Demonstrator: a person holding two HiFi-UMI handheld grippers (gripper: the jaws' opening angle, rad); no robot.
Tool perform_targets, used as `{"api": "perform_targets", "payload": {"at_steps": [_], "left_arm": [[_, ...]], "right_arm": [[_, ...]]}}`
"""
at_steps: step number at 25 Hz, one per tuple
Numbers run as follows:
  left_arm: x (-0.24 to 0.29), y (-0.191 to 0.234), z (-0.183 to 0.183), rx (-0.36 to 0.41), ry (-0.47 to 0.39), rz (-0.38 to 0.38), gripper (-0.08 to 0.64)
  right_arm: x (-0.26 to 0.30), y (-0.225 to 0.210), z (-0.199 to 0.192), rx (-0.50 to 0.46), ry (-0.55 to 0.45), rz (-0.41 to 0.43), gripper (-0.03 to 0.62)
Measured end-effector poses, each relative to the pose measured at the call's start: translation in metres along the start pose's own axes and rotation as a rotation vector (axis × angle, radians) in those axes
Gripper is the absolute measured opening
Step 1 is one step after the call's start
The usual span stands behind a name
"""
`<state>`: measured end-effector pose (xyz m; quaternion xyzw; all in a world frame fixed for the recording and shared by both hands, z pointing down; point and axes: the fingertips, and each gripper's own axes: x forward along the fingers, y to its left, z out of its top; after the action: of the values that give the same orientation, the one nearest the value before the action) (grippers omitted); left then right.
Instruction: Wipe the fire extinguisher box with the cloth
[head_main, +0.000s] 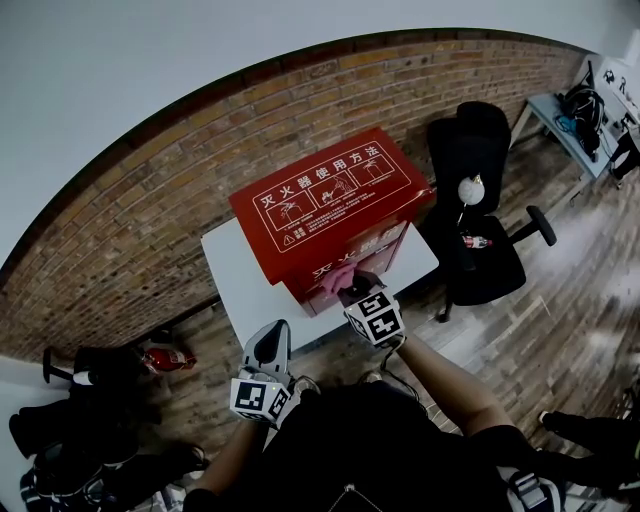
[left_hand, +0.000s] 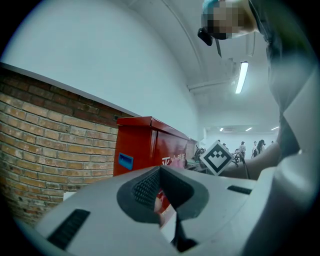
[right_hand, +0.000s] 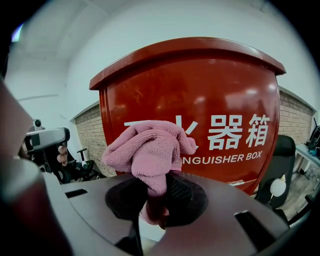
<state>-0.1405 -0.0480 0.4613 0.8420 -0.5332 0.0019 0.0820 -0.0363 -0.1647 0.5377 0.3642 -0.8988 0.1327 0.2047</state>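
- The fire extinguisher box (head_main: 325, 205) stands on the white tabletop (head_main: 240, 275), backed up near the brick wall (head_main: 150, 200), with its red lettered front facing me.
- The pink cloth (right_hand: 150, 150) is bunched into a wad and clamped tight in my right tongs (right_hand: 155, 200). It's up at the lower part of that front face, right by the lettering. I can't say for sure it's actually pressing on the metal.
- My take on doing this bit well: push the wad in until it flattens, then run long overlapping strokes across the front. A loose ball like this only wipes with its tip.
- Keep the squeeze firm. There isn't much cloth down between the pads, so it could drag out on a hard stroke.
- Front first, then I'd say the sloped lid and sides.
- My left tongs (left_hand: 162, 200) are closed on nothing, hanging low off the tabletop's near edge. Probably worth bracing the box with them if it slides.
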Motion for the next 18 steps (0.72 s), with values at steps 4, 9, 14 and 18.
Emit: {"api": "perform_targets", "payload": {"at_steps": [4, 9, 14, 18], "left_arm": [[0.004, -0.002, -0.002, -0.004, 0.006, 0.001, 0.023], [0.008, -0.005, -0.004, 0.001, 0.004, 0.002, 0.023], [0.014, -0.01, 0.002, 0.0, 0.006, 0.001, 0.023], [0.016, -0.01, -0.001, 0.008, 0.007, 0.005, 0.023]], "right_arm": [[-0.002, -0.012, -0.002, -0.001, 0.0, -0.014, 0.077], [-0.006, -0.028, -0.004, -0.003, 0.0, -0.028, 0.077], [-0.007, -0.04, -0.007, -0.003, 0.007, -0.042, 0.077], [-0.01, -0.053, -0.009, 0.002, 0.007, -0.057, 0.077]]}}
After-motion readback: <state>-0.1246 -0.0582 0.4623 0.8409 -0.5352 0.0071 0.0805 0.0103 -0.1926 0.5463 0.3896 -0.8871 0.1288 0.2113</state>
